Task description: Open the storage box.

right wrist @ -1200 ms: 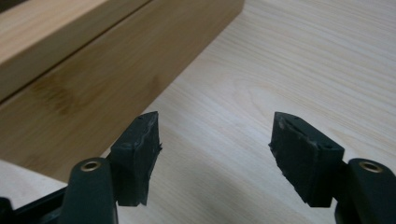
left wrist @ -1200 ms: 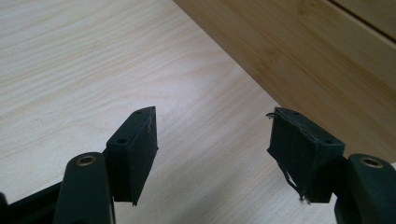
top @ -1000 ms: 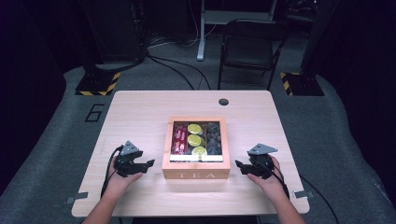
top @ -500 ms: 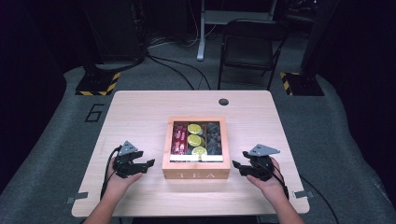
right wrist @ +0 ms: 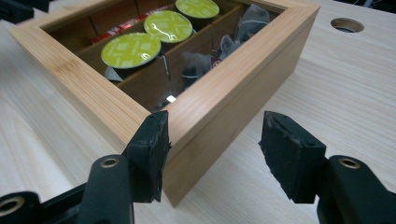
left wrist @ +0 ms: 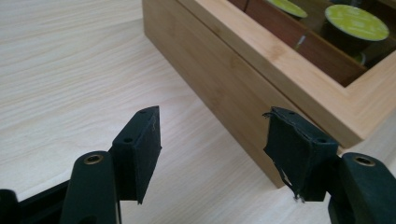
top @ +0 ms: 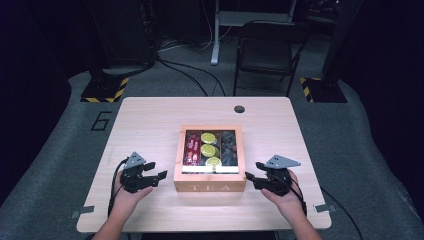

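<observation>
The right gripper [top: 251, 178] has edged in toward the box [top: 210, 187] since a second ago, while the left gripper [top: 159, 176] has barely shifted. Both are wide open and hold nothing, the right at the box's 3 o'clock near its front corner, the left at its 9 o'clock. The box sits mid-table [top: 150, 125], green-lidded pods [top: 208, 149] inside.
</observation>
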`<state>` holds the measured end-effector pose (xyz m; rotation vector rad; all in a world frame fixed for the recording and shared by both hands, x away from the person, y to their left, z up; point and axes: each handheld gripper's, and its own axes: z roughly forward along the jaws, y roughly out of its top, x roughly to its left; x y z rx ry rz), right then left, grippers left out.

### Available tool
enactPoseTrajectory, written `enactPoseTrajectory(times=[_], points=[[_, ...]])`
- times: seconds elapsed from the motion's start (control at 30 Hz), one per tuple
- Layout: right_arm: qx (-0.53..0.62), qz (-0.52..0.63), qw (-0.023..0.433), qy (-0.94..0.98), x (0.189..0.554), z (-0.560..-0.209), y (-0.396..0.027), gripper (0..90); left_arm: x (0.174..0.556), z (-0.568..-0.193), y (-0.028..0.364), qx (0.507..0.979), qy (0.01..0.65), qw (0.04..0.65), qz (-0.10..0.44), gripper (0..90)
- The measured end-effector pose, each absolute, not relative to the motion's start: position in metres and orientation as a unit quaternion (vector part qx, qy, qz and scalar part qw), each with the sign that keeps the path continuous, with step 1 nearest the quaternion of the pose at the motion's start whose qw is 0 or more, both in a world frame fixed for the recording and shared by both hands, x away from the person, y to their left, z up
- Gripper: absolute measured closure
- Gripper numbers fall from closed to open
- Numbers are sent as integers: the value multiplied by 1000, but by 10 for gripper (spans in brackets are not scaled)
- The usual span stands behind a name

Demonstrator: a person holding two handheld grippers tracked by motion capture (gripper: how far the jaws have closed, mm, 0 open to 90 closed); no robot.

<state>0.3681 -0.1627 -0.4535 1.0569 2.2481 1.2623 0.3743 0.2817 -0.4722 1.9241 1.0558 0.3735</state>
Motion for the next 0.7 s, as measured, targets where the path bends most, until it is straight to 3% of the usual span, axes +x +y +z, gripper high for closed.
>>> enactPoseTrajectory(times=[0.7], points=[[338,433,159,820,361,-458,-144,392,352,-464,259,797,370,460,130,360]])
